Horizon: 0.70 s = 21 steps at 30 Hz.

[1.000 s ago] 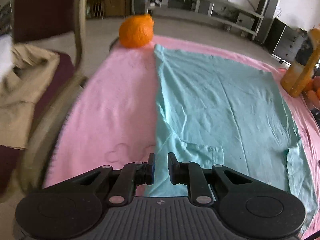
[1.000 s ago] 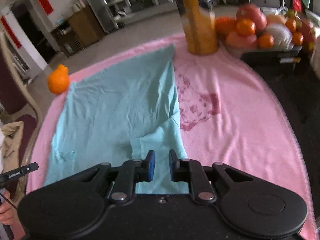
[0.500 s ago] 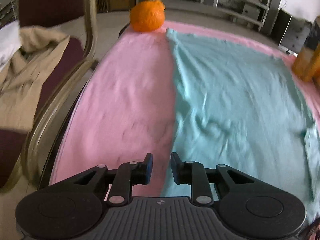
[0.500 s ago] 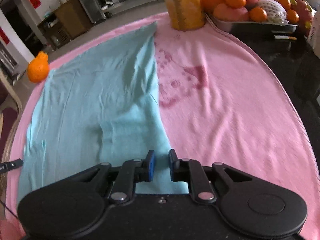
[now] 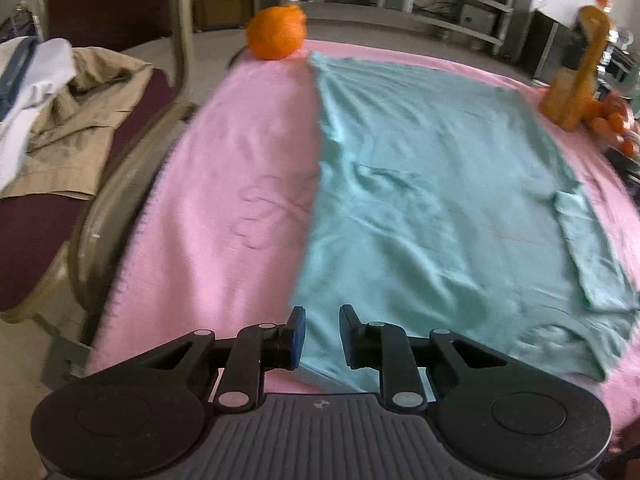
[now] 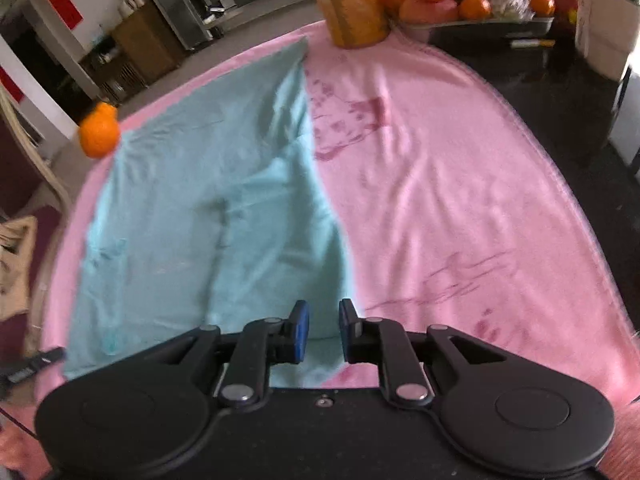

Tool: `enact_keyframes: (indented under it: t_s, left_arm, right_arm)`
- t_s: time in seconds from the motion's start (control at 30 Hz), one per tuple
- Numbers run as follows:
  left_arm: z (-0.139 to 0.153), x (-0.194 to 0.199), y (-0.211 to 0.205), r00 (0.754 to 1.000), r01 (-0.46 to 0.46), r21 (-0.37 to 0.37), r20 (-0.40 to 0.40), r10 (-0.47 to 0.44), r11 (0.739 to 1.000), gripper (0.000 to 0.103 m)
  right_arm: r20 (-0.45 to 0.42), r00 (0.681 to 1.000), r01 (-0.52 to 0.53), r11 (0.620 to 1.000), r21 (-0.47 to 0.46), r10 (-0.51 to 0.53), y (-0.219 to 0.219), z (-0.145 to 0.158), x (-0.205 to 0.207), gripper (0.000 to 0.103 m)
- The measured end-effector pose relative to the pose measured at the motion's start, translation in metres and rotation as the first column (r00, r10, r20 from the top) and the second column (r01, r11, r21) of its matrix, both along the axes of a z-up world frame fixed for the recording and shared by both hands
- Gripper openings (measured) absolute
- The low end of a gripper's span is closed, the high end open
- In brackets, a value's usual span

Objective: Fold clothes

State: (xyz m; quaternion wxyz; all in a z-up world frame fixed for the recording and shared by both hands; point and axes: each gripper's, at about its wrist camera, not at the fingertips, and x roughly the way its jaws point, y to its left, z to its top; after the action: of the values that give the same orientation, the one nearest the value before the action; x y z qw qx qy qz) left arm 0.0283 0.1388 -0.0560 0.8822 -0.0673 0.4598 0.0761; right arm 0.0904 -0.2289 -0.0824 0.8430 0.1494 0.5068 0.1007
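A teal t-shirt (image 5: 432, 200) lies spread flat on a pink blanket (image 5: 224, 200), both sleeves folded inward. My left gripper (image 5: 322, 330) hovers over the shirt's near left corner, its jaws slightly apart with nothing between them. In the right wrist view the shirt (image 6: 208, 216) fills the left half of the blanket (image 6: 460, 200). My right gripper (image 6: 323, 330) is over the shirt's near right corner, jaws slightly apart and empty.
An orange (image 5: 276, 32) sits at the blanket's far left corner, also seen in the right wrist view (image 6: 99, 132). A yellow juice bottle (image 6: 352, 4) and a fruit tray (image 6: 472, 4) stand far right. A chair with beige clothes (image 5: 72, 112) is at the left.
Both grippers have pulled back toward the near hem of the shirt, and both sets of jaws have opened a little wider.
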Motion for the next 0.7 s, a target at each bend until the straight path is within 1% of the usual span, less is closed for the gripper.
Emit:
enact_keyframes:
  t_s: [0.1, 0.13, 0.27, 0.33, 0.4, 0.47, 0.5, 0.57, 0.63, 0.7]
  left_arm:
    - [0.004, -0.006, -0.016, 0.999, 0.048, -0.045, 0.011, -0.048, 0.998, 0.021]
    - [0.006, -0.009, -0.021, 0.998, 0.069, -0.063, 0.019, -0.068, 0.996, 0.022]
    - [-0.002, -0.011, -0.042, 0.993, 0.121, -0.078, 0.003, -0.121, 0.990, 0.020]
    - [-0.012, -0.008, -0.050, 0.988, 0.149, -0.084, -0.017, -0.151, 0.985, 0.020]
    - [-0.022, -0.009, -0.057, 0.979, 0.199, -0.070, -0.031, -0.202, 0.977, 0.020]
    - [-0.020, -0.011, -0.058, 0.973, 0.224, -0.066, -0.039, -0.227, 0.972, 0.019]
    - [-0.019, -0.012, -0.058, 0.970, 0.236, -0.066, -0.043, -0.239, 0.970, 0.019]
    - [-0.015, -0.016, -0.058, 0.966, 0.250, -0.082, -0.052, -0.255, 0.965, 0.018]
    - [-0.009, -0.022, -0.059, 0.968, 0.246, -0.064, -0.028, -0.248, 0.967, 0.018]
    - [-0.003, -0.024, -0.059, 0.973, 0.231, -0.054, 0.011, -0.230, 0.972, 0.018]
  right_arm:
    - [-0.042, 0.998, -0.053, 0.996, 0.074, 0.057, 0.015, -0.003, -0.007, 0.016]
    - [-0.038, 0.997, -0.068, 0.995, 0.076, 0.071, 0.020, -0.002, -0.011, 0.016]
    - [-0.031, 0.991, -0.123, 0.988, 0.091, 0.126, 0.034, -0.002, -0.019, 0.016]
    - [-0.036, 0.988, -0.146, 0.987, 0.063, 0.148, 0.043, -0.011, -0.020, 0.016]
    - [-0.047, 0.980, -0.195, 0.981, 0.019, 0.196, 0.053, -0.025, -0.021, 0.016]
    - [-0.015, 0.969, -0.246, 0.969, -0.027, 0.246, 0.057, -0.027, -0.030, 0.014]
    - [-0.020, 0.963, -0.271, 0.961, -0.050, 0.270, 0.058, -0.025, -0.032, 0.014]
    - [-0.052, 0.958, -0.284, 0.957, -0.063, 0.281, 0.058, -0.021, -0.035, 0.014]
    - [-0.067, 0.956, -0.290, 0.954, -0.080, 0.285, 0.058, -0.018, -0.039, 0.014]
    - [-0.058, 0.958, -0.286, 0.954, -0.091, 0.282, 0.058, -0.014, -0.043, 0.015]
